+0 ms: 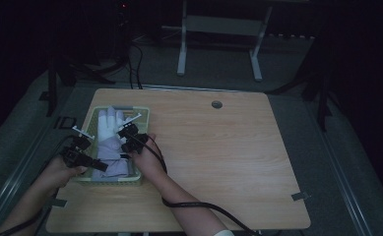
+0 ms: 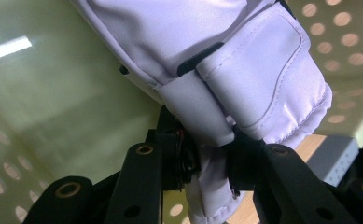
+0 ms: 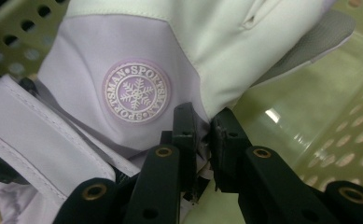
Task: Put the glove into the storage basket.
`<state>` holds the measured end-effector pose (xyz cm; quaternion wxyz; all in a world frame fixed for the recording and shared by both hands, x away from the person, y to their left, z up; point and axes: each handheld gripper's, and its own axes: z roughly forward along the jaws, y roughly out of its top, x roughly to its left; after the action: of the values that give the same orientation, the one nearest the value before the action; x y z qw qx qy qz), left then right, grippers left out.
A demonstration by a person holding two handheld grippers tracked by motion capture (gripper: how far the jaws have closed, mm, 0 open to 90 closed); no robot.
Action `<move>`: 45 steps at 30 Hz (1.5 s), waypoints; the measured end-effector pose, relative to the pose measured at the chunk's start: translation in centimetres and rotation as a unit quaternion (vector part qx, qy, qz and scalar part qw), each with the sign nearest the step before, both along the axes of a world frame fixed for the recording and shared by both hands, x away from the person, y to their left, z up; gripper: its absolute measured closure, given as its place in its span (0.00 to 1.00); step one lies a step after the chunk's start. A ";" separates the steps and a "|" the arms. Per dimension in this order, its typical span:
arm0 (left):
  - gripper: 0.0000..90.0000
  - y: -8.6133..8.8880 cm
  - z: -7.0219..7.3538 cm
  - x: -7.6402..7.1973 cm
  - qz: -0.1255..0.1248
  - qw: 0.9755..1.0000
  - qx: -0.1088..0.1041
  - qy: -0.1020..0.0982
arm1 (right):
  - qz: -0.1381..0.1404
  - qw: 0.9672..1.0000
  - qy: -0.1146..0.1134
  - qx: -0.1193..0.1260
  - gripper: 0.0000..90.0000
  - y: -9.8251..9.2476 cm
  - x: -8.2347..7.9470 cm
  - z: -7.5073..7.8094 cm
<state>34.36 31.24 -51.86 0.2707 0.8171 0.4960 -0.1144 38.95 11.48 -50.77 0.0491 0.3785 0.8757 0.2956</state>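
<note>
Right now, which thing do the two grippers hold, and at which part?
Both hold the lavender ski glove: left gripper on its wrist strap, right gripper on its side edge.

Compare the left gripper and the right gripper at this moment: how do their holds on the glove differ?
The left gripper pinches the glove at its cuff strap end, at the near end of the basket; the right gripper pinches the edge beside the round snowflake badge, farther up the glove. In the high view the left gripper sits at the basket's left near corner, the right gripper over its right side. Both are shut on fabric.
</note>
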 end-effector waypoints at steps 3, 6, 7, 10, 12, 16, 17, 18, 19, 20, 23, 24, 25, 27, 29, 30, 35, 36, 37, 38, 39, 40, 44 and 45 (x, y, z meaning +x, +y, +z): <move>0.77 -0.4 -0.1 0.2 -0.010 1.000 0.026 0.011 | 0.009 1.000 0.010 -0.016 0.86 0.3 0.2 -0.1; 0.73 -1.0 0.0 0.3 -0.012 0.999 0.050 0.011 | 0.015 1.000 0.011 -0.019 0.76 0.5 0.1 -0.2; 0.71 -1.1 0.0 0.3 -0.008 0.999 0.050 0.010 | 0.018 1.000 0.011 -0.016 0.70 0.5 0.0 -0.2; 0.66 -1.5 -0.2 0.4 -0.007 0.998 0.064 0.012 | 0.021 1.000 -0.005 -0.018 0.63 0.5 -0.2 -0.2; 0.62 -1.8 -0.2 0.4 -0.005 0.997 0.076 0.007 | 0.021 1.000 -0.013 -0.019 0.58 0.4 -0.3 -0.1; 0.56 -2.1 0.1 0.5 0.008 0.997 0.074 -0.007 | 0.023 0.999 -0.034 -0.010 0.52 0.1 -0.5 0.7; 0.53 -2.2 0.3 0.5 0.017 0.996 0.078 -0.024 | 0.025 0.999 -0.033 -0.005 0.51 -0.1 -0.4 1.1; 0.48 -2.1 0.4 0.5 0.019 0.996 0.077 -0.028 | 0.028 0.999 -0.035 -0.003 0.51 -0.4 -0.2 1.5; 0.44 -2.1 0.5 0.5 0.020 0.997 0.073 -0.034 | 0.027 0.999 -0.035 0.000 0.51 -0.7 -0.1 1.7; 0.38 -2.1 0.6 0.4 0.026 0.996 0.072 -0.042 | 0.026 0.999 -0.031 0.006 0.50 -1.0 0.0 1.9; 0.22 -1.9 1.0 0.2 0.043 0.993 0.080 -0.074 | 0.029 0.999 -0.030 0.019 0.45 -2.0 0.3 2.3; 0.19 -1.9 1.2 0.1 0.045 0.992 0.085 -0.085 | 0.029 0.999 -0.029 0.020 0.45 -2.3 0.3 2.4; 0.17 -1.8 1.3 0.0 0.051 0.990 0.090 -0.096 | 0.029 0.999 -0.032 0.022 0.43 -2.5 0.3 2.5; 0.15 -1.8 1.4 -0.1 0.055 0.989 0.092 -0.104 | 0.029 0.999 -0.032 0.024 0.41 -2.8 0.3 2.6; 0.07 -1.3 2.0 -0.6 0.071 0.984 0.075 -0.142 | 0.027 0.998 -0.037 0.038 0.30 -3.7 0.3 3.0; 0.05 -1.3 2.0 -0.6 0.071 0.984 0.075 -0.142 | 0.030 0.998 -0.039 0.042 0.29 -4.0 0.4 3.2; 0.02 -0.8 3.3 -1.5 0.114 0.973 0.038 -0.196 | 0.039 0.997 -0.033 0.059 0.20 -5.3 0.4 3.8; 0.02 -1.0 3.5 -1.6 0.118 0.972 0.032 -0.203 | 0.041 0.997 -0.035 0.058 0.19 -5.5 0.4 3.9; 0.02 -1.3 3.7 -1.8 0.119 0.970 0.029 -0.212 | 0.040 0.997 -0.037 0.061 0.18 -5.8 0.4 4.0; 0.02 -1.6 3.9 -2.0 0.119 0.967 0.026 -0.222 | 0.044 0.996 -0.042 0.065 0.18 -6.1 0.4 4.1; 0.02 -1.9 4.1 -2.1 0.116 0.966 0.016 -0.232 | 0.047 0.996 -0.047 0.067 0.18 -6.3 0.4 4.2; 0.02 -2.2 4.2 -2.2 0.114 0.964 0.008 -0.240 | 0.046 0.995 -0.051 0.066 0.17 -6.6 0.3 4.3; 0.02 -3.7 4.7 -2.7 0.111 0.956 0.007 -0.270 | 0.049 0.995 -0.059 0.065 0.16 -7.3 0.3 4.6; 0.02 -4.7 5.0 -3.0 0.106 0.953 0.006 -0.283 | 0.050 0.995 -0.061 0.066 0.16 -7.5 0.3 4.6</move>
<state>31.37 26.59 -46.90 0.4059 0.7602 0.4835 0.1535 39.21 3.95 -46.14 0.0623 0.3177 0.8676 0.3775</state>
